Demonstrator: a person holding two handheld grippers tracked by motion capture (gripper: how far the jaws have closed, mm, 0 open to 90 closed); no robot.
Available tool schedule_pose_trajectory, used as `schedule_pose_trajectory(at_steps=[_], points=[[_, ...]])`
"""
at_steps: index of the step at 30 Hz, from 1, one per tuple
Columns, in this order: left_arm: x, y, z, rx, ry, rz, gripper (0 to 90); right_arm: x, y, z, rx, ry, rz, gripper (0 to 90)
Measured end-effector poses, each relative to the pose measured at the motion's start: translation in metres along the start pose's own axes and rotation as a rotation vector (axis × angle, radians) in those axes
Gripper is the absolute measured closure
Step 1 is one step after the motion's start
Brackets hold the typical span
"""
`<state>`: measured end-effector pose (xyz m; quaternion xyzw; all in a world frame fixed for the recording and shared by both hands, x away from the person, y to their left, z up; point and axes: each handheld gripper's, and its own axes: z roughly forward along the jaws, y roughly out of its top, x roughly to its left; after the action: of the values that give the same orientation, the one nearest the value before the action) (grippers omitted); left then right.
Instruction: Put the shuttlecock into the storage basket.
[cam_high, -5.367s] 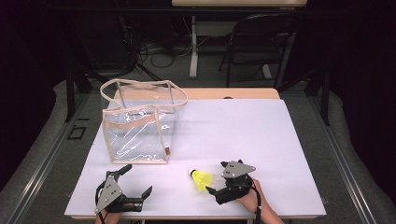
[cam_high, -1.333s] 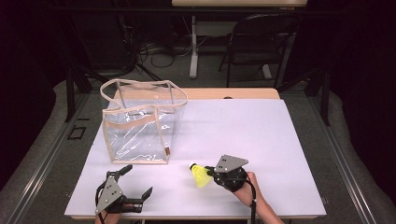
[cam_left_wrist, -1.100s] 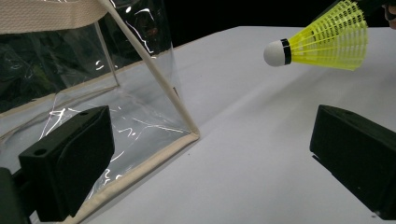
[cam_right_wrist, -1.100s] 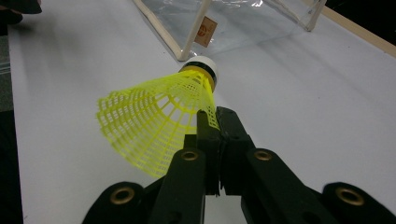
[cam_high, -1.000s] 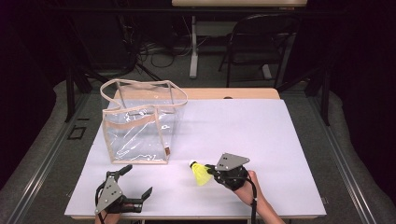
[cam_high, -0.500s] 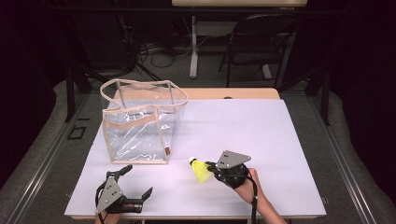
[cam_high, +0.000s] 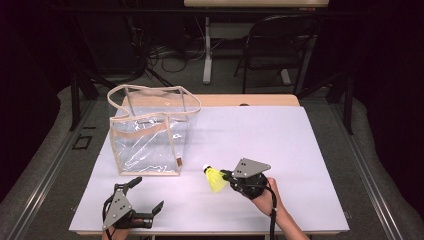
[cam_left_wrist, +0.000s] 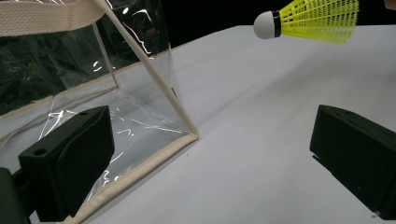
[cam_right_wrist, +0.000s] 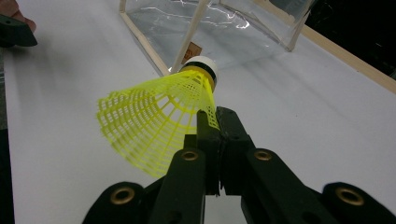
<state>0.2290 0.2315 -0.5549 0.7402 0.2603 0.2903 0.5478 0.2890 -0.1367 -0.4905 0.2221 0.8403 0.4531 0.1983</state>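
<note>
A yellow plastic shuttlecock (cam_high: 215, 179) with a white cork tip hangs just above the white table (cam_high: 280, 135). My right gripper (cam_high: 227, 176) is shut on the rim of its skirt. In the right gripper view the black jaws (cam_right_wrist: 215, 122) pinch the mesh skirt of the shuttlecock (cam_right_wrist: 159, 121), whose cork points at the clear bag (cam_right_wrist: 224, 28). My left gripper (cam_high: 146, 195) rests near the front edge, open and holding nothing. Between its wide jaws (cam_left_wrist: 210, 158) I see the bag's corner (cam_left_wrist: 154, 88) and the shuttlecock (cam_left_wrist: 313, 21) in the air.
The clear plastic bag (cam_high: 150, 130) with beige trim and handles stands upright with its mouth open at the table's back left. A black chair (cam_high: 280, 45) and a desk leg stand beyond the far edge. The left gripper (cam_right_wrist: 14, 30) shows in the right gripper view's top left corner.
My right gripper has lifted the shuttlecock slightly off the table and shifted it a little toward the bag. The left gripper has stayed put.
</note>
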Motion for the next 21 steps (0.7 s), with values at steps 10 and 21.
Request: schedule_pose_trajectory(at_steps=[10,21], points=[[-0.0001,0.0000,-0.0001,-0.002,0.000,-0.002,0.0,-0.0044,0.0041,0.0000,-0.009,-0.010,0.003,89.1],[-0.0004,0.0001,0.0003,0.000,0.001,0.000,0.0,-0.0091,0.0093,0.0002,-0.011,-0.030,0.009,89.2]])
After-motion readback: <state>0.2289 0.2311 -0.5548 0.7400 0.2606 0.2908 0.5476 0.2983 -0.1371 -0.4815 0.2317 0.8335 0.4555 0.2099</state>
